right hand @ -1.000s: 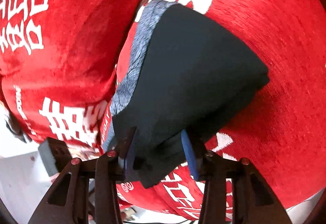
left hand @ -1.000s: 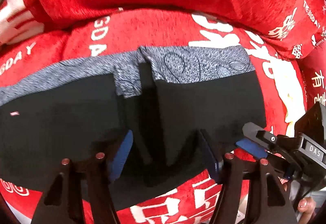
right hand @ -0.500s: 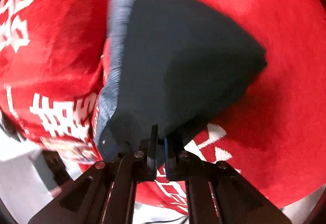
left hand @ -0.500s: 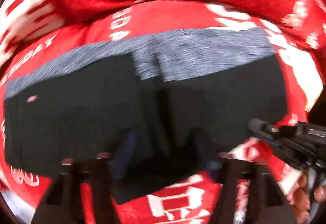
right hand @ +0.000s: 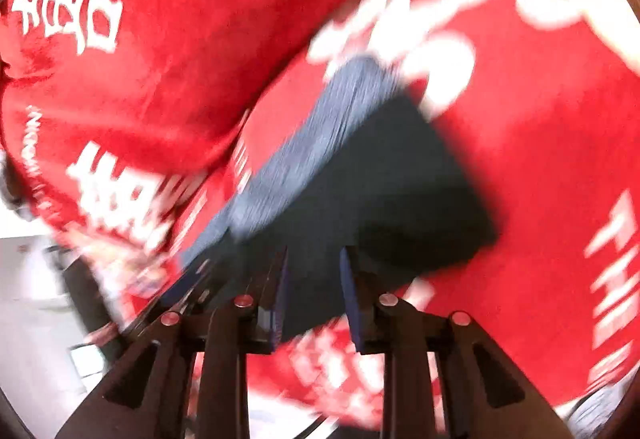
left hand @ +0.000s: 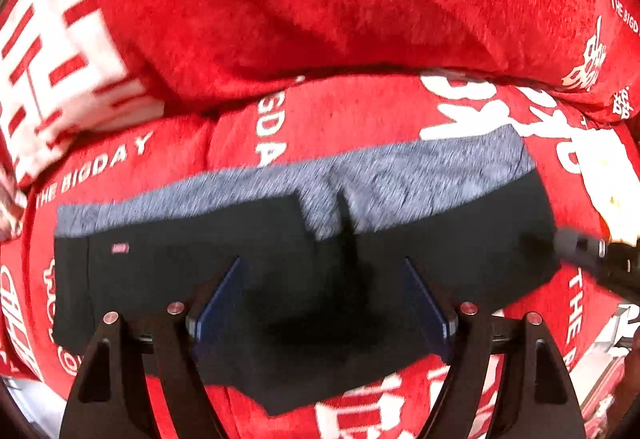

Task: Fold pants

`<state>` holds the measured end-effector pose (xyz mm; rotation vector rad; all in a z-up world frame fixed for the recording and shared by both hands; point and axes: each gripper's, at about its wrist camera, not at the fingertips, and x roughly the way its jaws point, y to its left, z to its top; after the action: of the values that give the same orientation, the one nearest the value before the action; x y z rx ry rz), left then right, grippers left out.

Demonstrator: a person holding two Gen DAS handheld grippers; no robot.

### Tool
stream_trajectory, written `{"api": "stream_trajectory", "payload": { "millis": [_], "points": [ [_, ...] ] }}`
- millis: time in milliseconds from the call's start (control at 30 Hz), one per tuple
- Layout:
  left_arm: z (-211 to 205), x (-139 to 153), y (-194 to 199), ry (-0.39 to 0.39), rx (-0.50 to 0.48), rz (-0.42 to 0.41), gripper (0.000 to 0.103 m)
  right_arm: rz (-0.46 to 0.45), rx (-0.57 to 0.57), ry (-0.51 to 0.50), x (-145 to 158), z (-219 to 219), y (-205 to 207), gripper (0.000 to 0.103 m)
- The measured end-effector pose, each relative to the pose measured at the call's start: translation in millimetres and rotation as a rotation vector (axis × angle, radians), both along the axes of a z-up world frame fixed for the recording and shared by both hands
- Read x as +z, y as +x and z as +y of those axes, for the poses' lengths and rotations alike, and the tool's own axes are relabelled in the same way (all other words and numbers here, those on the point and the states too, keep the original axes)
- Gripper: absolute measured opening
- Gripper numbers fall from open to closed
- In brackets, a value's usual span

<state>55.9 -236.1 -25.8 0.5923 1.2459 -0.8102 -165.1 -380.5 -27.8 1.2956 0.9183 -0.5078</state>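
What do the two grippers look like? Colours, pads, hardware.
Both match. The left gripper has two black fingers on open-frame black linkages with triangular cut-outs, blue pads on the inner faces, and round copper-coloured pivot pins. The right gripper has the same black frame, blue pads and pins, motion-blurred here. No sleeve shows in either view.
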Motion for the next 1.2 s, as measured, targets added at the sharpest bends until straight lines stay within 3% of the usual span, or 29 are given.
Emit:
{"api": "stream_trajectory", "payload": {
  "millis": [133,233,367,433,567,933,1067,1200],
  "points": [
    [-29,-7,-5,-0.015,-0.024,0.007,0.081,0.048,-0.057,-0.063,-8,-38,14,0.025],
    [-46,-20,-10,-0.006,-0.03,0.004,0.081,0.061,-0.019,-0.092,-19,-55,27,0.02],
    [-49,-57,-5,0.105,-0.003,-0.007,0.081,0.102,0.058,-0.083,-44,-63,41,0.019],
    [-37,-70,3,0.106,0.051,0.046,0.096,0.113,0.055,-0.061,-57,-61,41,0.017],
    [-21,-70,13,0.101,0.08,0.095,0.097,0.117,0.073,-0.077,-52,-51,39,0.017],
    [37,-37,31,0.102,0.082,0.039,0.097,0.175,0.2,-0.076,-36,11,58,0.021],
    [69,-32,46,0.1,0.137,0.03,0.097,0.163,0.307,-0.128,-21,44,83,0.045],
    [97,-32,57,0.113,0.186,0.035,0.097,0.133,0.401,-0.221,-9,70,118,0.045]
  ]
}}
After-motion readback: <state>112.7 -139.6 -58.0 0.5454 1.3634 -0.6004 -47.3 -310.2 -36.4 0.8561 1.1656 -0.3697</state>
